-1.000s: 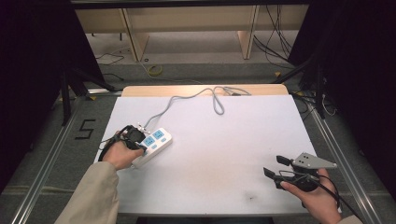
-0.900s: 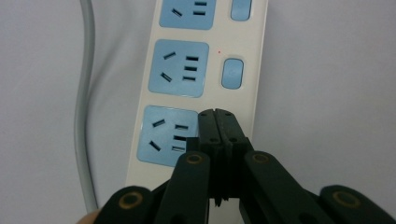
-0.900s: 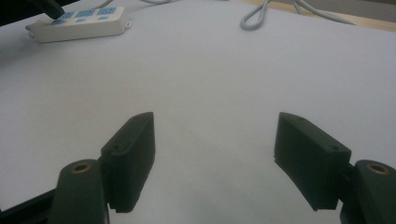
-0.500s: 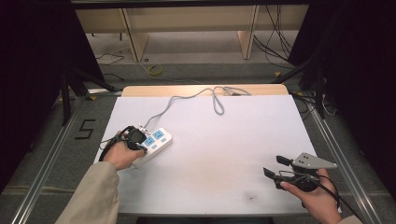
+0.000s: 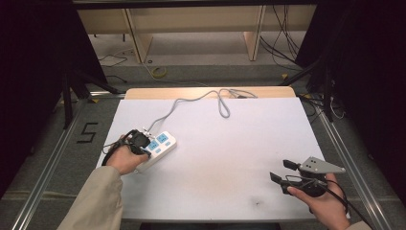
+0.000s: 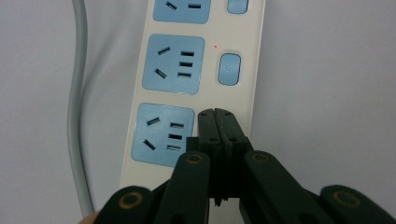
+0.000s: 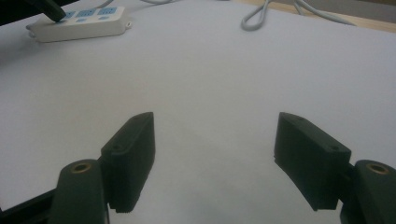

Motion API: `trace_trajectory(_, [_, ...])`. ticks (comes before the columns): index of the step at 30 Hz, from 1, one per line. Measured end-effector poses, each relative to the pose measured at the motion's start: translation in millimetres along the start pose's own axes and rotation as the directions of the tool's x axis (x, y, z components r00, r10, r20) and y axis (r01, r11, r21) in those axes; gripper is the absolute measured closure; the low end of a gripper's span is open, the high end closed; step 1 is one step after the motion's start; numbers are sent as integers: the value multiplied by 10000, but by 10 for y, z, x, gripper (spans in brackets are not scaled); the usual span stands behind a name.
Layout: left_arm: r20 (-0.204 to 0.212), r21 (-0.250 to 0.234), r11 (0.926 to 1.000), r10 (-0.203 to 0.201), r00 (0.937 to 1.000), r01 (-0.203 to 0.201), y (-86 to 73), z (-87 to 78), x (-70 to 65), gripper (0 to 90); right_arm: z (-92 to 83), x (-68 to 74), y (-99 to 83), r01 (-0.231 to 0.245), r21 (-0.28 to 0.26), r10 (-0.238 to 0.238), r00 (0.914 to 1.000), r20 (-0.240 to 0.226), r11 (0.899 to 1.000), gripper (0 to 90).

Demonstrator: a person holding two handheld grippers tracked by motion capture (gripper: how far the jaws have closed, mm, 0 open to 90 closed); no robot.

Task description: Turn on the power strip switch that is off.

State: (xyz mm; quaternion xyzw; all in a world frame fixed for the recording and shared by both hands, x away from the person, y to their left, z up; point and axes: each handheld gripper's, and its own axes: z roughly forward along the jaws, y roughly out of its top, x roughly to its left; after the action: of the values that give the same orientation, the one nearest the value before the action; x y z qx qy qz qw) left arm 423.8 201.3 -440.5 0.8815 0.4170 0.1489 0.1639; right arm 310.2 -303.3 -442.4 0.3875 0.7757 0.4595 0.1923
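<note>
White and bare over most of its top, the surface (image 5: 230,158) stands on a grey floor where a dark figure "5" (image 5: 87,132) is marked to its left. No brand or lettering can be read on the power strip (image 5: 160,145), which lies near the left edge of the surface, cream-coloured, with light blue socket faces and a small light blue switch (image 6: 229,69) beside each socket. In the left gripper view a tiny red dot glows just above one switch. Its grey cable (image 5: 191,101) runs from the strip toward the far edge and loops there. The left tongs (image 6: 217,122) are pressed together with nothing between them, their tip resting over the strip beside the nearest socket, where that socket's switch would sit; whether they touch it cannot be told. The right tongs (image 7: 215,161) stand wide apart and empty over bare surface near the right front corner, well apart from the strip.
</note>
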Motion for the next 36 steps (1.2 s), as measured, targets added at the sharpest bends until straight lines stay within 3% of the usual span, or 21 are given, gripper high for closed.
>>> trace_trajectory(11, [-200, 54, 9999, 86, 9998, -84, 7, 9, -33, 900, 2, 3, -1, 18, 32, -18, 10000, -13, 10000, 298])
trace_trajectory(19, [-128, 118, 9999, 27, 9999, -25, 7, 9, -21, 900, 2, 3, -1, 9, 33, -9, 10000, -13, 10000, 298])
trace_trajectory(22, [-234, 272, 9995, 177, 9996, -170, 6, 13, -32, 900, 2, 3, -1, 7, 33, -7, 10000, -18, 10000, 299])
trace_trajectory(36, [-160, 112, 9999, 112, 9998, -110, -13, 9, -19, 900, 6, 3, 1, 8, 19, -8, 10000, -18, 10000, 299])
